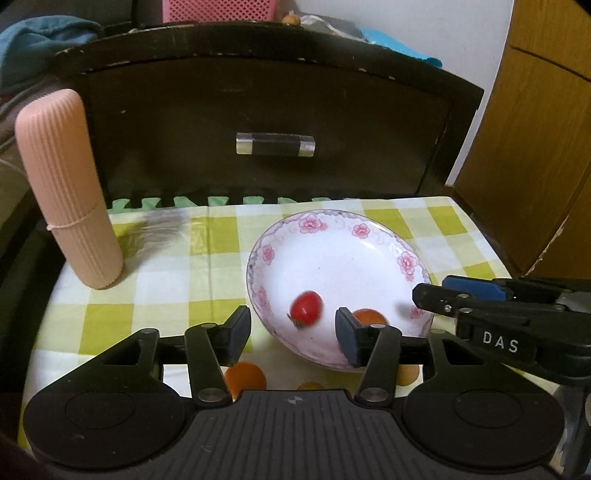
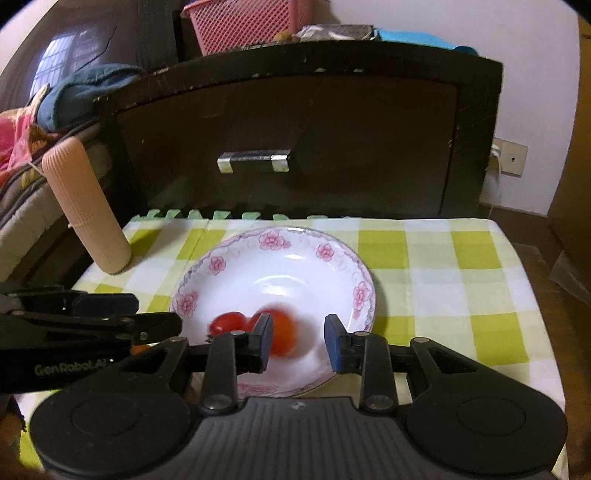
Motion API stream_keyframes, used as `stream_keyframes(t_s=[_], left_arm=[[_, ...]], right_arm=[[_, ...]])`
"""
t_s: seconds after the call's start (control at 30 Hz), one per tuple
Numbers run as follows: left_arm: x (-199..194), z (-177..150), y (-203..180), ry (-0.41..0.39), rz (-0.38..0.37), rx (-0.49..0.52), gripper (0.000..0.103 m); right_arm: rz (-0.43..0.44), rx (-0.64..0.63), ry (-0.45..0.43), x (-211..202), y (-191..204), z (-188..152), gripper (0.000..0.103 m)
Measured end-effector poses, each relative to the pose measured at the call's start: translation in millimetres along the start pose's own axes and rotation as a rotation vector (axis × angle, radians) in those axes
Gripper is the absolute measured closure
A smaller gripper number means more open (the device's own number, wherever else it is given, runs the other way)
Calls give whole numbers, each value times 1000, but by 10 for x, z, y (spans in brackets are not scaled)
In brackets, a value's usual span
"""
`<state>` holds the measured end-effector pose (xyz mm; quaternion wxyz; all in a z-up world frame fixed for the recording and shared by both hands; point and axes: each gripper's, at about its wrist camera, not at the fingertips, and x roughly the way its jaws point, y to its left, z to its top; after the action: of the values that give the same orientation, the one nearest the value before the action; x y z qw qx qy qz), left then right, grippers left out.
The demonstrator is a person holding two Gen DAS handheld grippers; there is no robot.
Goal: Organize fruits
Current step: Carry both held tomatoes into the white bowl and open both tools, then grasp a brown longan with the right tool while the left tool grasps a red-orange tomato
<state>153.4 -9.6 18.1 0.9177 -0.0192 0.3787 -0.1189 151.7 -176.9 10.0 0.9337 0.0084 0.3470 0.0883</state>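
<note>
A white plate with pink flowers [image 1: 369,236] [image 2: 295,240] sits on the checked tablecloth. In it lie a red cherry tomato [image 1: 306,308] [image 2: 227,322] and a blurred orange-red one [image 1: 369,316] [image 2: 284,332]. More orange fruits [image 1: 245,376] lie on the cloth in front of the plate, under my left gripper. My left gripper [image 1: 293,332] is open and empty over the plate's near rim; it enters the right wrist view from the left [image 2: 133,314]. My right gripper [image 2: 298,341] is open and empty over the plate; it shows at the right of the left wrist view [image 1: 443,295].
A ribbed pink cylinder [image 1: 66,192] [image 2: 86,210] stands at the table's back left. A dark drawer front with a metal handle [image 1: 275,144] [image 2: 255,158] rises behind the table. A pink basket [image 2: 243,22] sits on top of it.
</note>
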Motion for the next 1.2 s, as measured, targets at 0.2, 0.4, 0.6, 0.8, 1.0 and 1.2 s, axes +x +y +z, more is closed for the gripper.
stream_keyframes(t_s=[0.2,0.4,0.6,0.8,1.0,1.2], left_arm=[[-103,-93,32,5,1,-1,42],[-194,-215,89,22,2,-15,41],[-271,-428,82,65,0,-3,41],[-338,-652,102,109,4,9,41],[-343,-777,28,139,-10,70,37],[-286,-882,-32,167,-11,128,37]], right_arm=[[1,20,0,-124,4,-47,74],[7,14,13,-218,54,-156,73],[6,25,44,-301,63,-317,73],[23,18,69,-363,152,-434,73],[47,12,87,-449,220,-538,72],[52,13,117,-455,221,-630,68]])
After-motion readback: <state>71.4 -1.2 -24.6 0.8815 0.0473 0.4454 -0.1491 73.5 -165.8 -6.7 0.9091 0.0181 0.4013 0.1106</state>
